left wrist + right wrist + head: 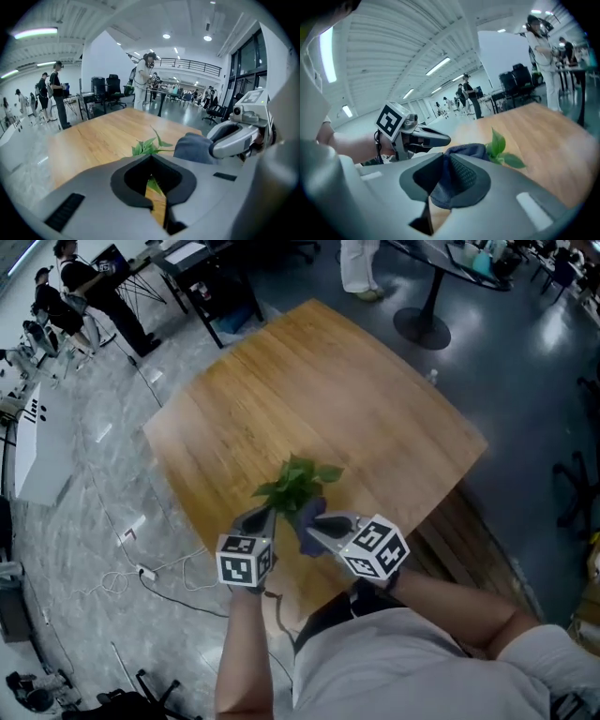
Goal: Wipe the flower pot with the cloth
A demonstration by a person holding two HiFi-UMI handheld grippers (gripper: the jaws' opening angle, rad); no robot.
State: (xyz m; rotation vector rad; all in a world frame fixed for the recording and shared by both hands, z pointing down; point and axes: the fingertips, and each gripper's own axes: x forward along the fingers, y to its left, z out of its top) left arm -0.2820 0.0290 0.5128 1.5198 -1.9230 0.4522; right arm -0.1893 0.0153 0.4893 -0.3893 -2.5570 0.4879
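Note:
A small plant (298,482) with green leaves stands near the front edge of the wooden table (319,390); the flower pot under the leaves is hidden by both grippers. My right gripper (314,524) is shut on a blue-grey cloth (306,515), pressed close against the plant's right side. In the right gripper view the cloth (461,183) fills the jaws, with leaves (499,147) just beyond. My left gripper (265,515) sits against the plant's left side. Its jaws stand nearly together, and only a leaf and wood show through the slit (152,187). The cloth (194,147) hangs beside the leaves (147,146).
The table's front edge is right below the grippers, with grey floor and cables (141,573) to the left. A round dark table (441,268) and desks stand beyond the far edge. Several people (56,93) stand in the background.

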